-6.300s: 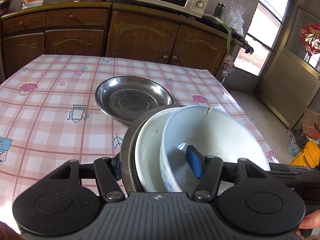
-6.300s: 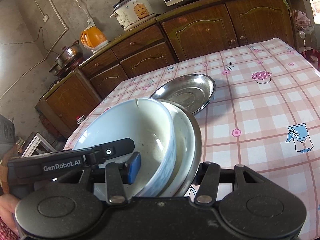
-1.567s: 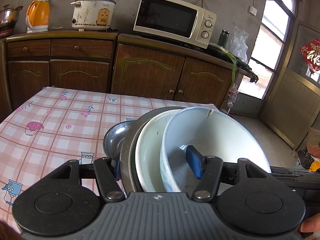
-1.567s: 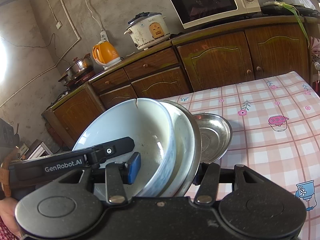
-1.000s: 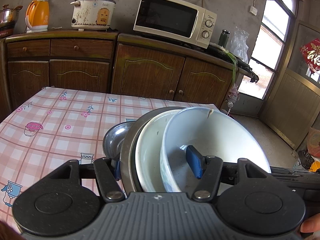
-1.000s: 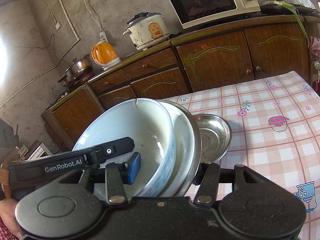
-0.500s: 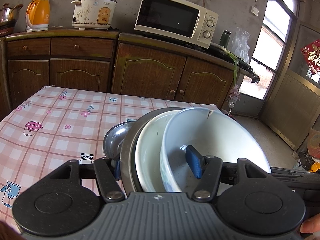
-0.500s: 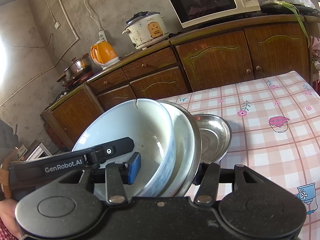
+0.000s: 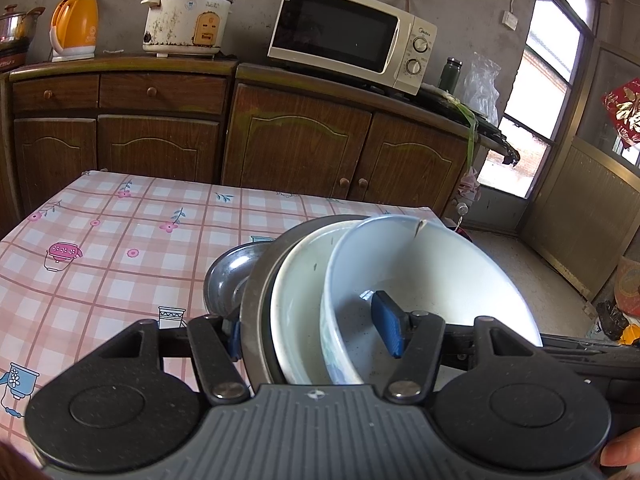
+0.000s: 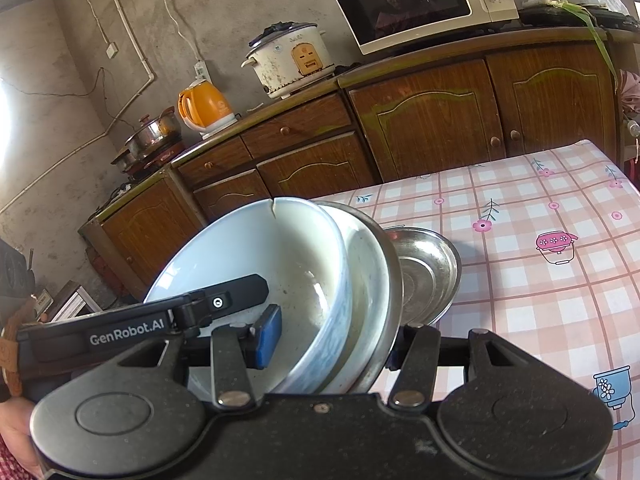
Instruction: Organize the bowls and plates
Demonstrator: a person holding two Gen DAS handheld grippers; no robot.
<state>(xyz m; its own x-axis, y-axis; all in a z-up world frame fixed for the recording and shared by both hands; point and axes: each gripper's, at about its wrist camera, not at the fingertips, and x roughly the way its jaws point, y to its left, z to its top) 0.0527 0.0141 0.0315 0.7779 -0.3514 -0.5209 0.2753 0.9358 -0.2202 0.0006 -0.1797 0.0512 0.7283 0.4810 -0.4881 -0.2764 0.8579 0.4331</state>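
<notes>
Left gripper (image 9: 314,330): clamped across the nested stack, one blue pad under the metal outer rim, the other inside the white bowl.
Steel dish (image 9: 228,276): left of the stack, far side of it, resting on the checked table (image 9: 100,248); shallow, empty, likely light and slippery. Whether it touches the stack cannot be told.
Nested stack: held tilted on edge above the near part of the table, between both grippers.
Metal plate (image 9: 260,292): outermost layer; stiff, thin rim, a fair place for a pad.
Inner white dish (image 9: 300,300): sits in the metal plate; looks ceramic, breakable.
White bowl (image 9: 432,276): innermost, empty, a crack at its far rim; judged fragile, best gripped away from that crack.
Stack handling: probably heavy, glazed layers may slide; hold both sides, keep the tilt.
Right gripper (image 10: 332,346): clamped on the same stack from the opposite side, one pad inside the white bowl, the other behind the metal plate.
</notes>
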